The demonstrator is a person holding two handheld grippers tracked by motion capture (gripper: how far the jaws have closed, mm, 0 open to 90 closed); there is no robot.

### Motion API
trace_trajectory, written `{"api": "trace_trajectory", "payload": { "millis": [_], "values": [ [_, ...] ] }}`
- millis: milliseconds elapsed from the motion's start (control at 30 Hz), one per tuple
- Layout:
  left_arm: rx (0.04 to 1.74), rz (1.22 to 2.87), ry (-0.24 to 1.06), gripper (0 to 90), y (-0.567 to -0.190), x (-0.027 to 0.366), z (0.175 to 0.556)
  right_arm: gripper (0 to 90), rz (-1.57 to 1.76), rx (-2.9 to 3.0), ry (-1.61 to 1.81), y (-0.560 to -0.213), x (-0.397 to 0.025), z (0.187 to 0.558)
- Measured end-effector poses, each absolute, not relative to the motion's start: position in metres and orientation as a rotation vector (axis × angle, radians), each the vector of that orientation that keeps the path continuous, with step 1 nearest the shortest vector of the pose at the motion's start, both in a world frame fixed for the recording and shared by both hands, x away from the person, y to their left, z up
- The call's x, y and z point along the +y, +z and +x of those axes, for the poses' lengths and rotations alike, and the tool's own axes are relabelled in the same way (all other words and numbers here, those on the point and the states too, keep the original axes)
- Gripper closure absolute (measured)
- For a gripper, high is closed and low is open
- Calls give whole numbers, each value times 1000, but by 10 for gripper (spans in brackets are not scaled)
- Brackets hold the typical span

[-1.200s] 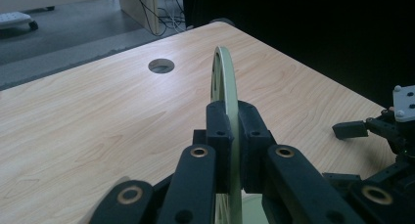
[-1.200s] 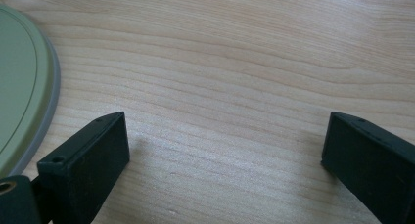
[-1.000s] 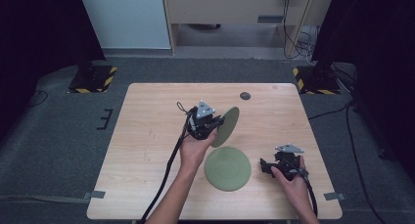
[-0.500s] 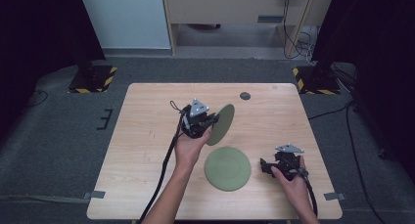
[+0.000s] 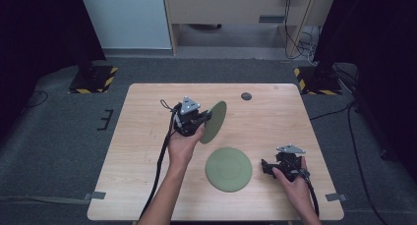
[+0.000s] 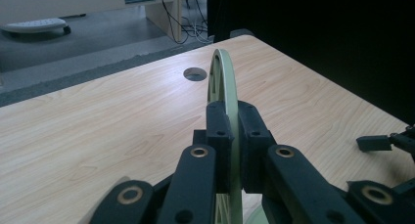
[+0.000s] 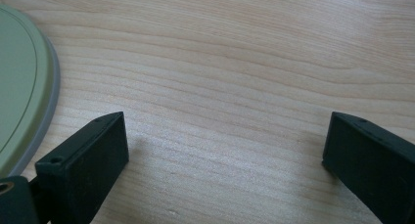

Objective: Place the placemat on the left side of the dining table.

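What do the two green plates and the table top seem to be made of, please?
The held plate and the flat plate look like matte moulded plastic, perhaps melamine: even pale green, dull sheen, thin raised rim. The table shows light wood grain with a smooth satin finish; whether solid wood or laminate can't be told.

green plate (image 5: pixel 214 122) held on edge, second plate (image 5: pixel 228 169) flat

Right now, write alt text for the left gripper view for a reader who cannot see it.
The left gripper clamps the rim of a pale green plate, held on edge above a light wooden table. A small dark round hole marks the tabletop beyond, and part of the other gripper shows at the right edge.
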State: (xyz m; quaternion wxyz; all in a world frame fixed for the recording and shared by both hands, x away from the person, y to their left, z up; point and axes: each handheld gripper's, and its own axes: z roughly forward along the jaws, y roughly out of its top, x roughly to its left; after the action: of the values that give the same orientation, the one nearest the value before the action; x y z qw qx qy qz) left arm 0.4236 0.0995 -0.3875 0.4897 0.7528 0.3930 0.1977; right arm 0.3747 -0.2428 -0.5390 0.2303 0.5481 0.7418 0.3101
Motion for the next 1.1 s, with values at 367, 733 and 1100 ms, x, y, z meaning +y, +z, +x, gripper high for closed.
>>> {"api": "trace_trajectory", "payload": {
  "millis": [367, 733, 1100],
  "values": [
    [992, 1802, 503, 856, -387, 114, 424, 31, 1508, 2041, 853, -539, -243, 375],
    [1032, 1783, 516, 856, -392, 137, 423, 31, 1509, 2041, 853, -539, -243, 375],
    [1062, 1774, 538, 856, -395, 158, 421, 31, 1508, 2041, 853, -539, -243, 375]
  ]
}}
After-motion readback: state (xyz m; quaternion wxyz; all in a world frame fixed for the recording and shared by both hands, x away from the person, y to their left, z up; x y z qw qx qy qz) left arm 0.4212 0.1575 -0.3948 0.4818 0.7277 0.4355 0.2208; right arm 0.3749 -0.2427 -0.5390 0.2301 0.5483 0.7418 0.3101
